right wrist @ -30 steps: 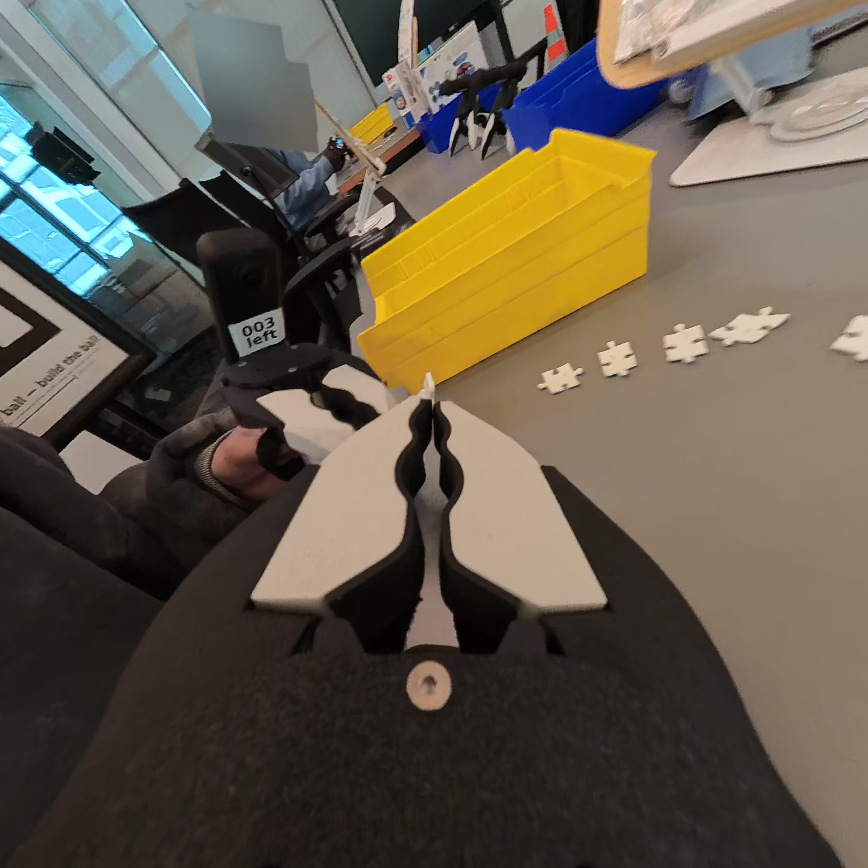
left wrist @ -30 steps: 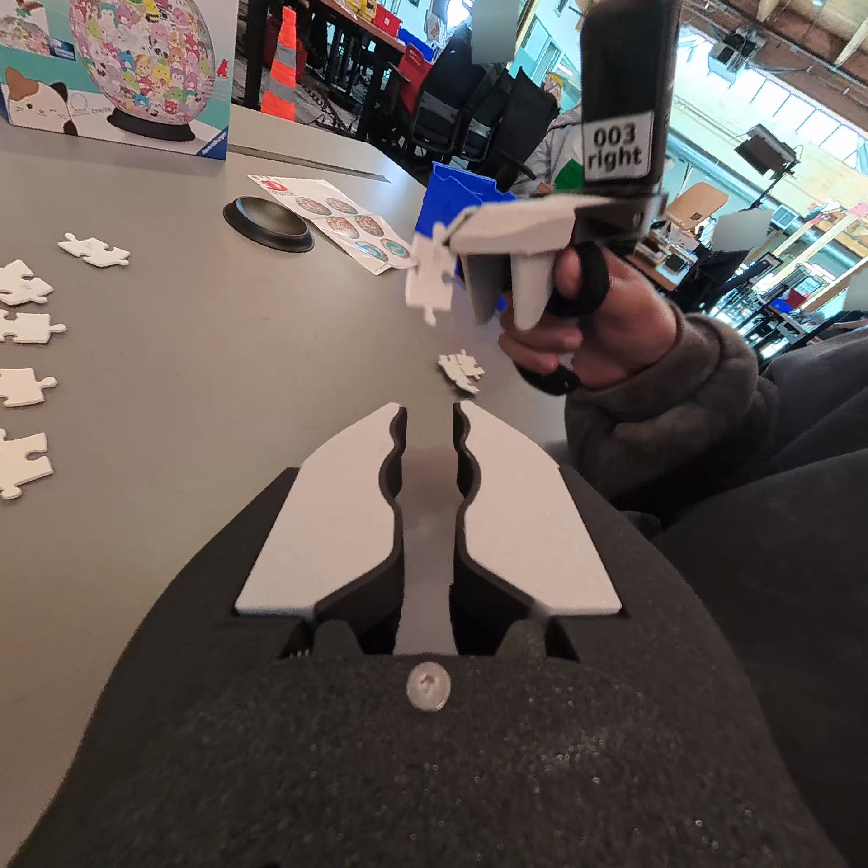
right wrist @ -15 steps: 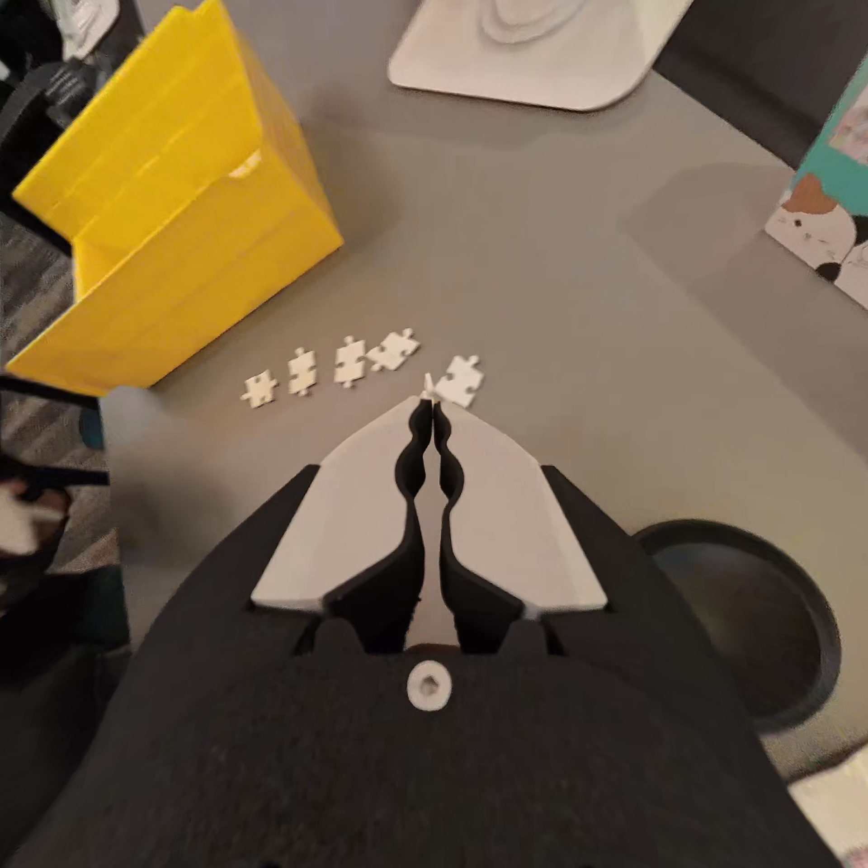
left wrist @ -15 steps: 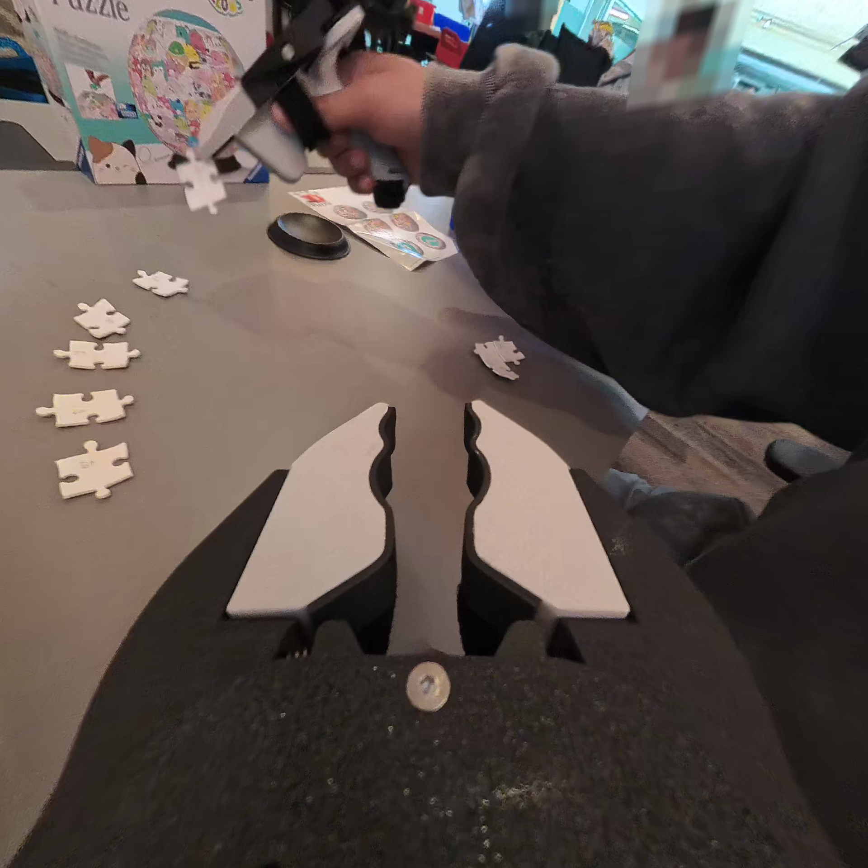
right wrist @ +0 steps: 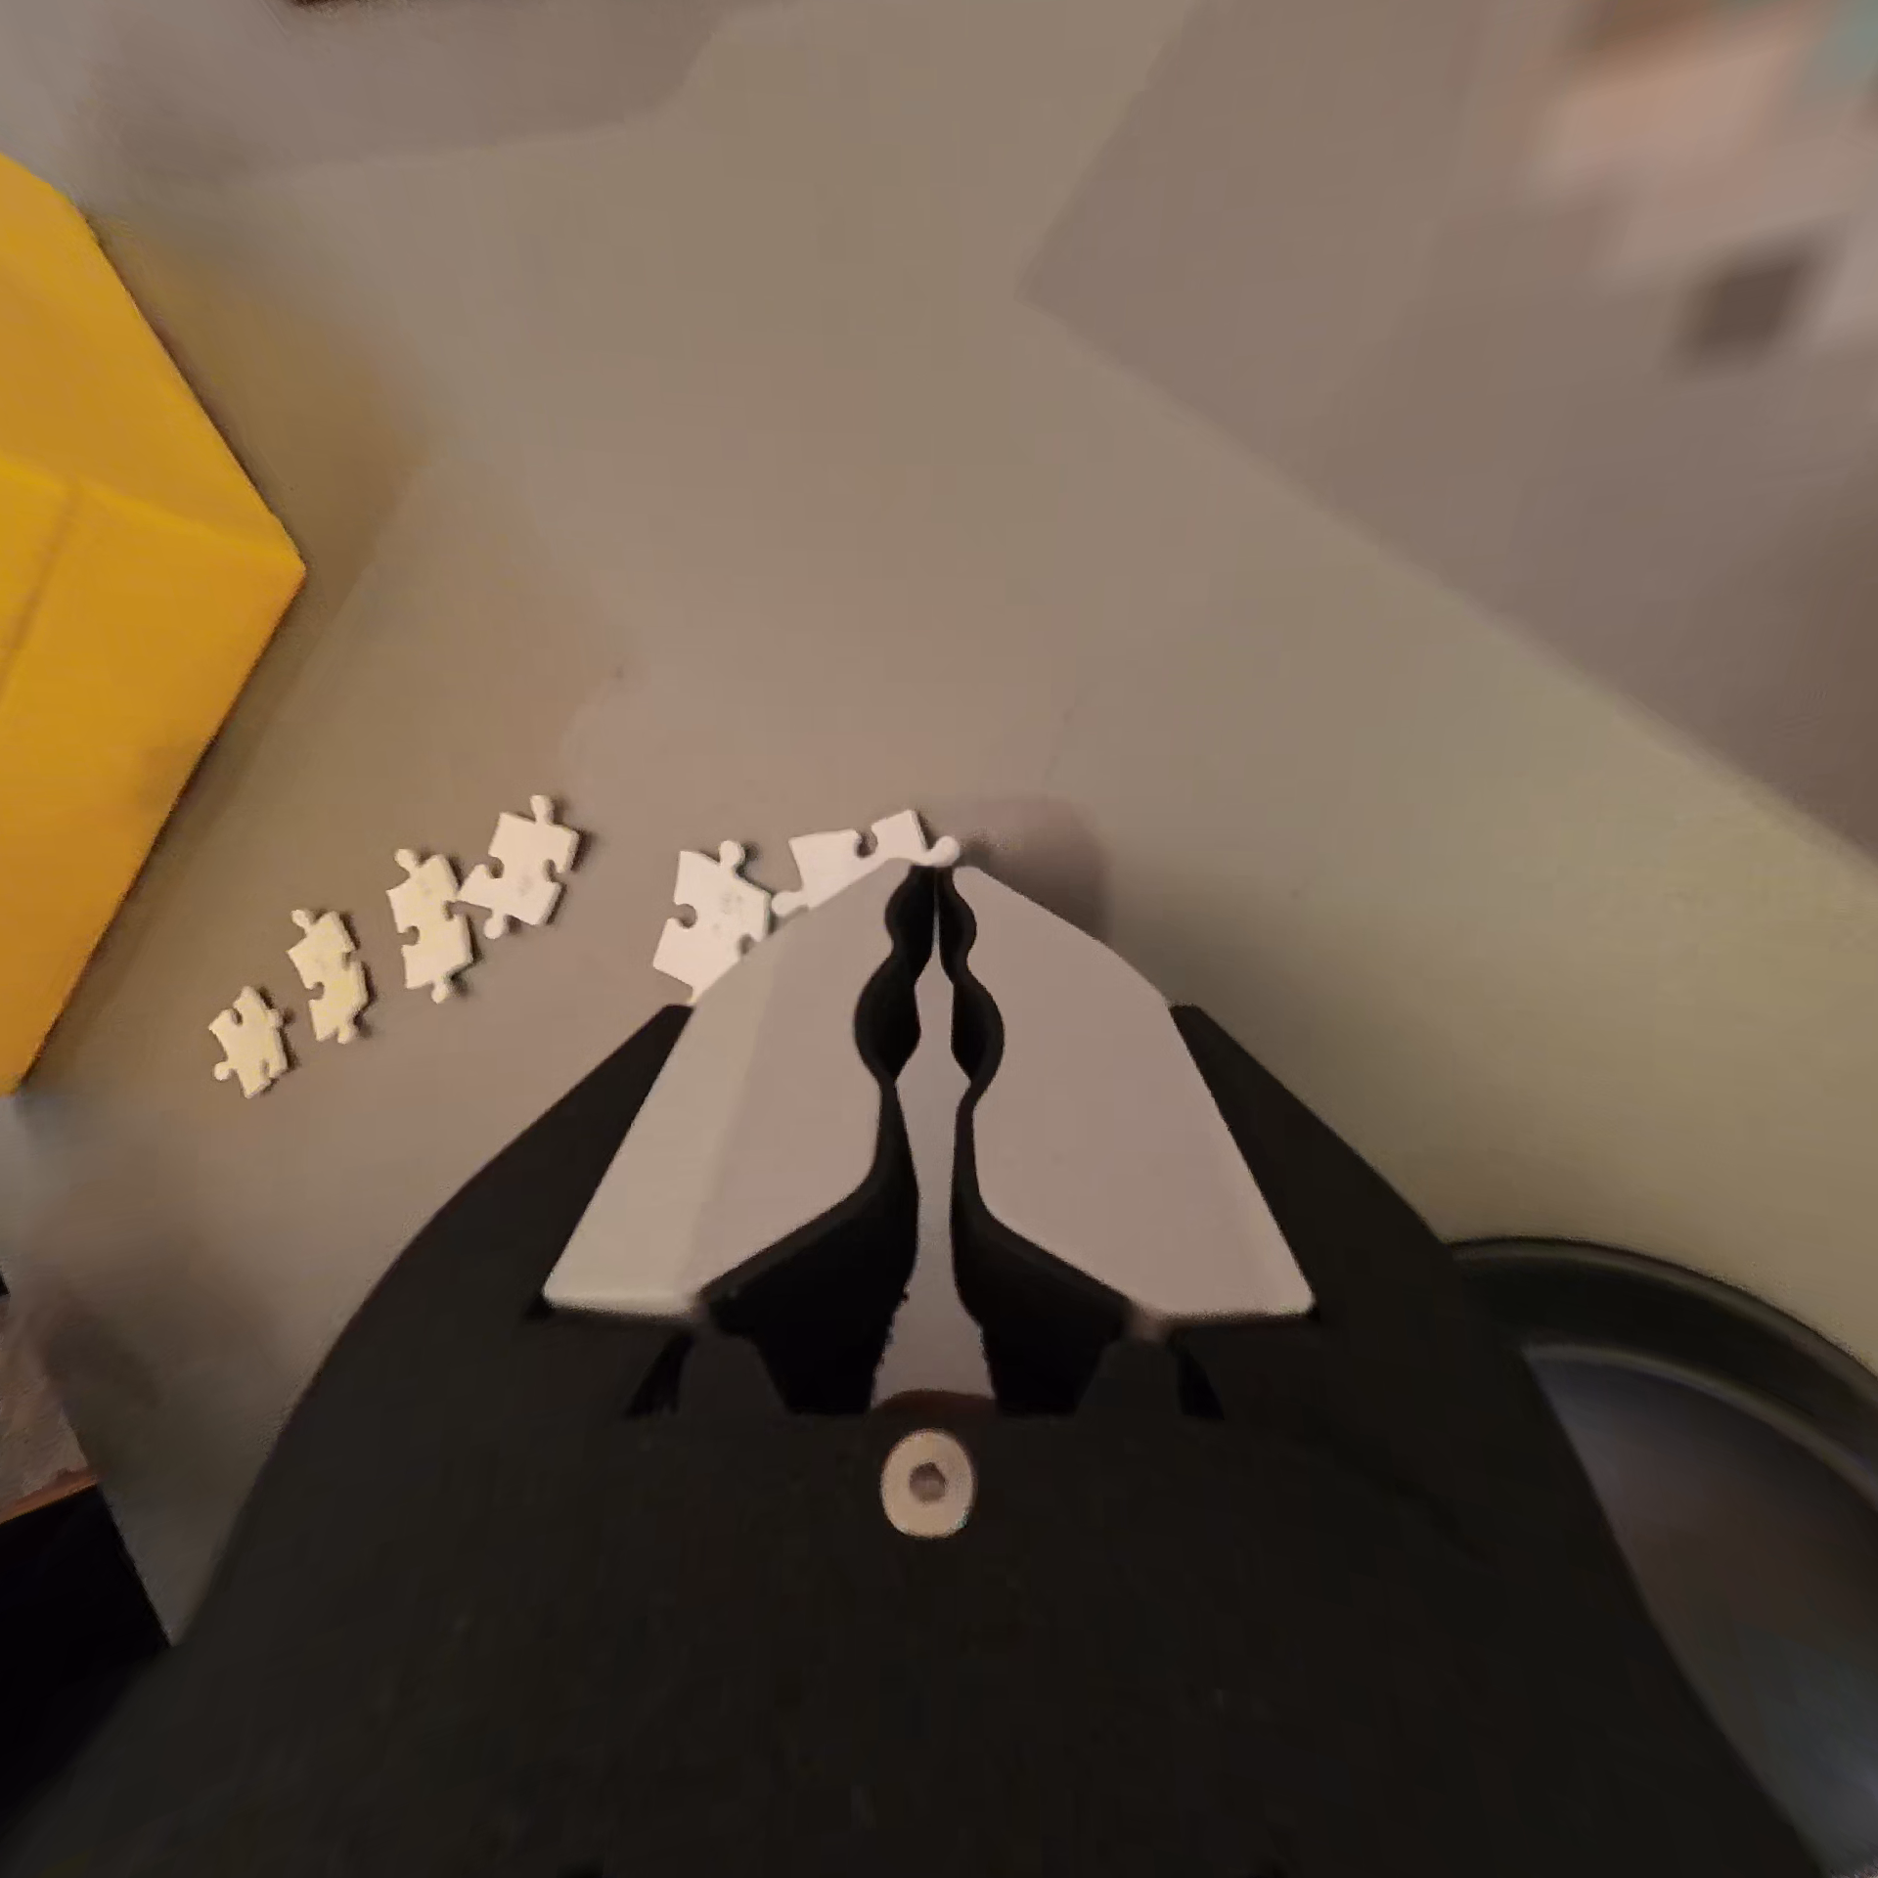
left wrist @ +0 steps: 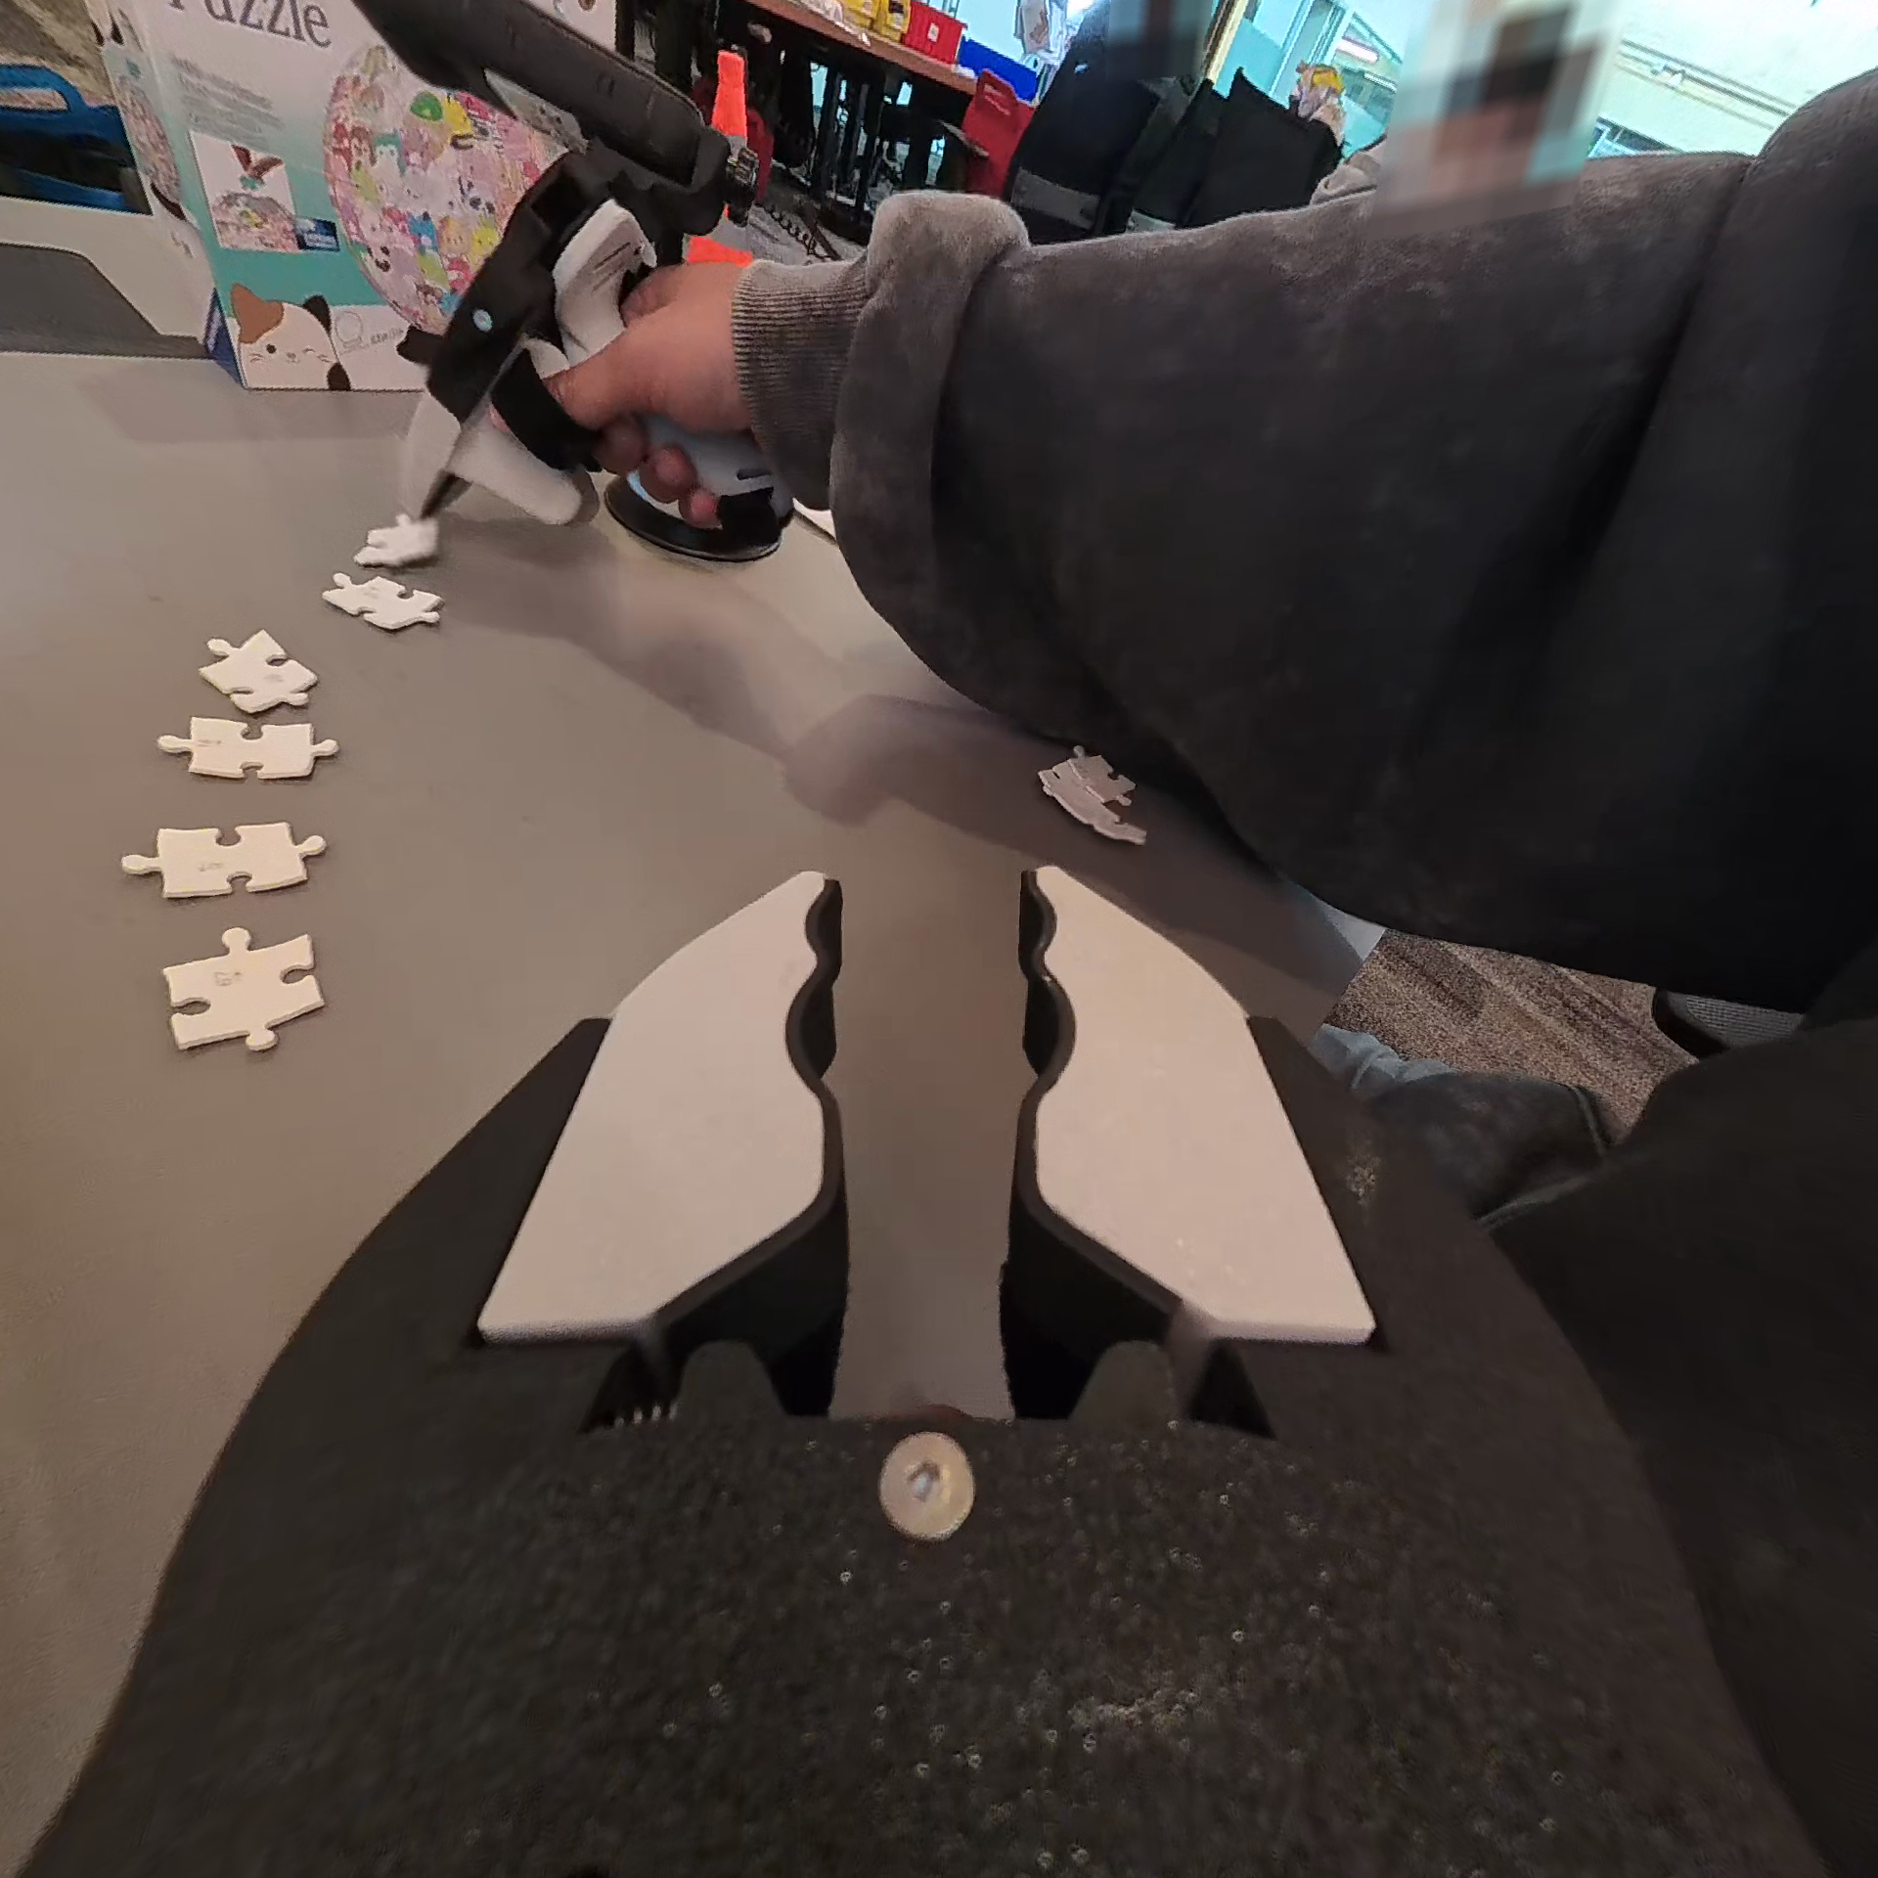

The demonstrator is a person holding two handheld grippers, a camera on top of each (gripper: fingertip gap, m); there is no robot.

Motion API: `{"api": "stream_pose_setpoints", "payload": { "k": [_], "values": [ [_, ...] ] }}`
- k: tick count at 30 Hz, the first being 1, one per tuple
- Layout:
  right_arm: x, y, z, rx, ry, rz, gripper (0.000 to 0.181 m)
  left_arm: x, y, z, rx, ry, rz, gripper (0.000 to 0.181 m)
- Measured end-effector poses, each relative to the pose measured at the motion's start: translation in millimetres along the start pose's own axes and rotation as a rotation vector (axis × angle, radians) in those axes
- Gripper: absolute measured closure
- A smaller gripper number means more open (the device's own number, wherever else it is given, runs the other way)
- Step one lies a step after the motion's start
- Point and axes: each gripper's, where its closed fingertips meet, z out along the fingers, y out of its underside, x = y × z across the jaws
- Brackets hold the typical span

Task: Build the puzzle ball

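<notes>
My right gripper [right wrist: 933, 872] is shut on the edge of a white puzzle piece [right wrist: 862, 856] that lies low on the grey table at the far end of a row of loose white pieces [right wrist: 432, 935]. In the left wrist view the right gripper [left wrist: 439, 496] tips down onto that piece [left wrist: 396, 544], beyond the row [left wrist: 244, 859]. My left gripper [left wrist: 927, 882] is open and empty above the table's near side. A small cluster of joined pieces [left wrist: 1092, 795] lies ahead of it to the right, under the person's sleeve [left wrist: 1321, 508].
A black round stand [left wrist: 701, 539] sits behind the right gripper and also shows in the right wrist view [right wrist: 1677, 1423]. The puzzle box [left wrist: 335, 203] stands at the back left. A yellow bin [right wrist: 102, 711] is beside the row. The table edge [left wrist: 1311, 945] runs close on the right. The grippers' ends are close to 35 centimeters from one another.
My right gripper carried the piece from mid-air across to the far end of the row and lowered it to the table. My left gripper opened a little wider.
</notes>
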Motion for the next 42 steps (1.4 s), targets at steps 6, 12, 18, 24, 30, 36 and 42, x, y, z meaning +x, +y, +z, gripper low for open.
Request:
{"api": "stream_pose_setpoints", "payload": {
  "k": [6, 12, 18, 24, 30, 36, 42],
  "values": [
    [-4, 9, -7, -0.033, 0.0, -0.031, 0.171, 1, 0, 1, -0.001, 0.006, -0.003, 0.148],
    [-39, -12, -53, 0.024, -0.015, -0.314, 0.171, 3, 0, 1, -0.003, 0.008, 0.003, 0.148],
    [-50, 33, -18, -0.171, 0.07, -0.643, 0.169, 6, -1, 1, -0.009, 0.01, 0.018, 0.148],
    [-58, 29, 4, -0.132, 0.044, -0.613, 0.166, 3, -2, -2, 0.002, 0.0, 0.022, 0.148],
    [-51, 32, 15, -0.169, 0.045, -0.592, 0.154, 6, -2, -2, 0.003, 0.018, 0.018, 0.148],
    [-50, 34, 16, -0.163, 0.094, -0.65, 0.167, 6, -2, -2, -0.002, 0.014, 0.03, 0.147],
    [-62, 41, 2, -0.202, 0.11, -0.677, 0.181, 1, -7, -8, 0.02, -0.009, 0.027, 0.148]
  ]
}}
